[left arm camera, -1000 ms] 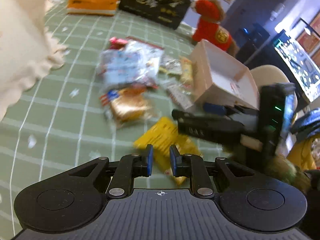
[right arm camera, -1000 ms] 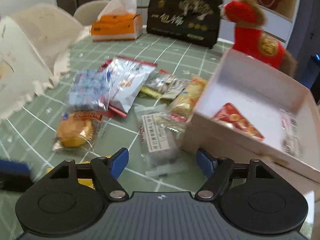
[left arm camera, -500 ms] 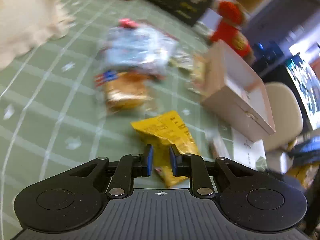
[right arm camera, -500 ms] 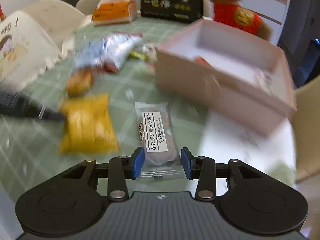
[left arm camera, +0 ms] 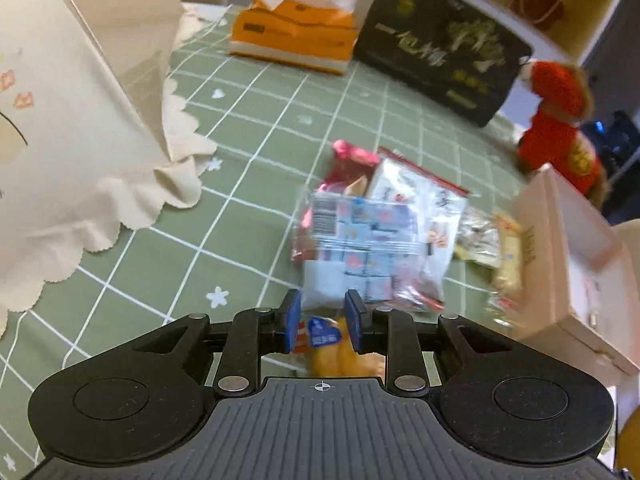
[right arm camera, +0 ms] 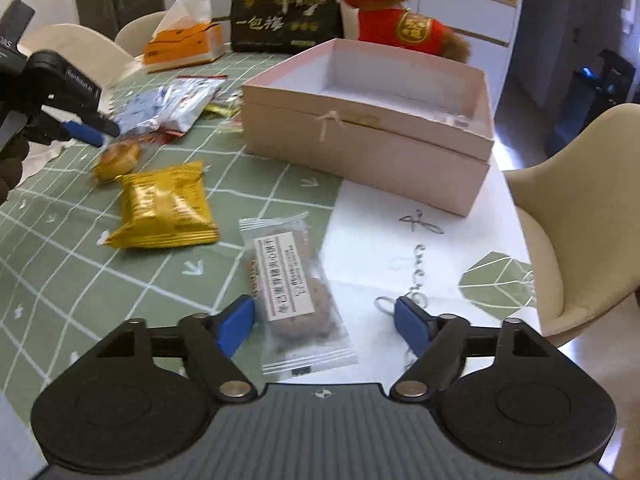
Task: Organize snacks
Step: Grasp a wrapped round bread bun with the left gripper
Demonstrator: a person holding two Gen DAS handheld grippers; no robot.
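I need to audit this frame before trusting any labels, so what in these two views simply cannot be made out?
- Pink box contents: right wrist view, its near wall hides the floor.
- Round golden pastry: left wrist view, the left gripper body covers its lower part; whether the pads touch it is unclear.
- Mixed snack pile: left wrist view, motion blur makes the print unreadable.
- Brown biscuit packet: right wrist view, its near end reaches the open right gripper body.

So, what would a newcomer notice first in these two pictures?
First, the big open pale pink cardboard box at the far right of the green checked tablecloth. Beside it lies a scattered heap of clear and silvery snack bags. Nearest, a clear-wrapped brown biscuit lies between the right gripper's wide-open jaws.
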